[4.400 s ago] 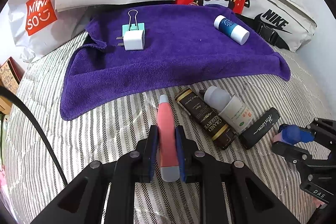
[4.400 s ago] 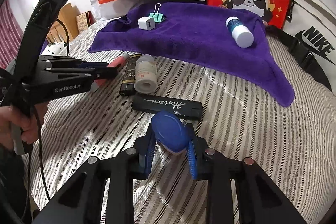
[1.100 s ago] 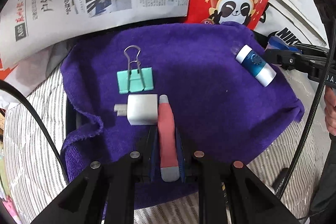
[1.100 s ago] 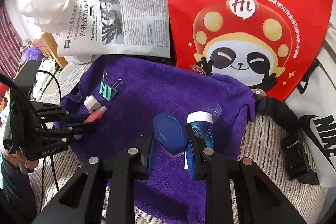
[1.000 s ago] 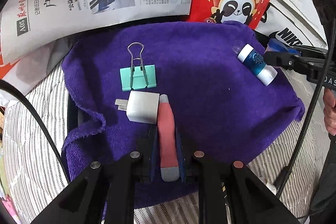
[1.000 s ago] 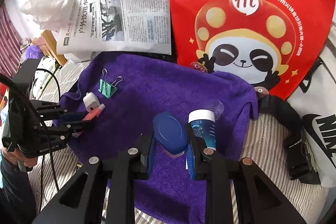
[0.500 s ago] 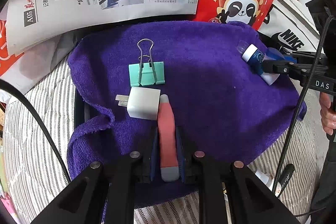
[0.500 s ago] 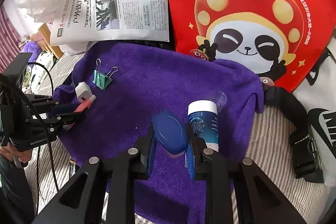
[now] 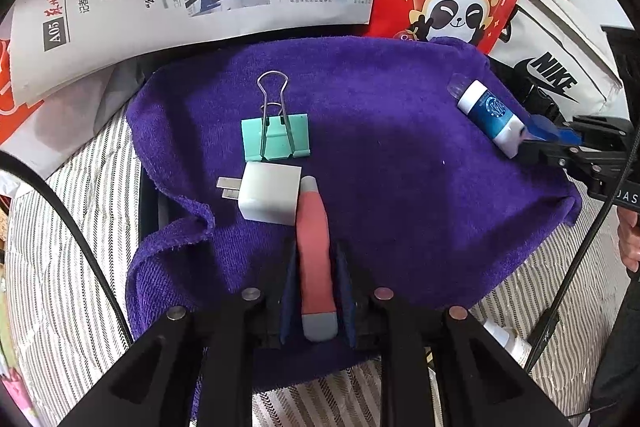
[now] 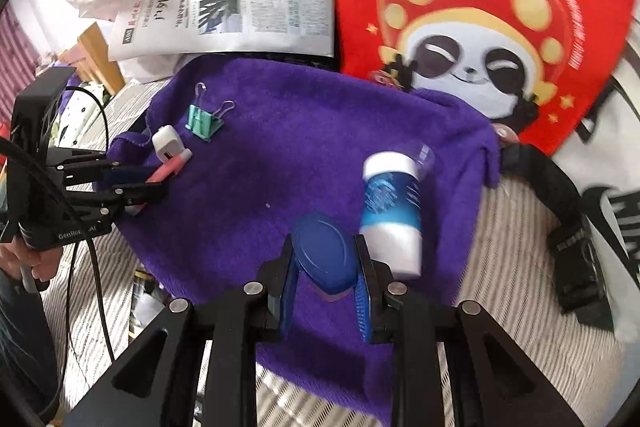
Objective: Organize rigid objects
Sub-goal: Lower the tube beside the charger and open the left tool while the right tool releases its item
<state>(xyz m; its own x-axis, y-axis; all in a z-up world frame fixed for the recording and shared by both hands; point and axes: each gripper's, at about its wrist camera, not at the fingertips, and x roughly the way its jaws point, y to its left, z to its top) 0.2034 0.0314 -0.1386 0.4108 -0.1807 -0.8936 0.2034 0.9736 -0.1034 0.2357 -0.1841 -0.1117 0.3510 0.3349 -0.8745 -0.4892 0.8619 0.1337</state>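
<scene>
On one purple towel (image 9: pixel 400 187): one binder clip (image 9: pixel 276 141), one charger plug (image 9: pixel 272 197), one pink tube (image 9: pixel 316 259), one blue-white bottle (image 9: pixel 490 117), one blue oval case (image 10: pixel 326 257).

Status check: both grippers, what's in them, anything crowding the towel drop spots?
Left gripper opening, pink tube between jaws, beside charger. Right gripper shut on blue lid; bottle alongside.

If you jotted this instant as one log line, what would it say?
left gripper: jaws opening, pink tube between them, beside white charger | right gripper: shut on blue oval object | surface: purple towel
</scene>
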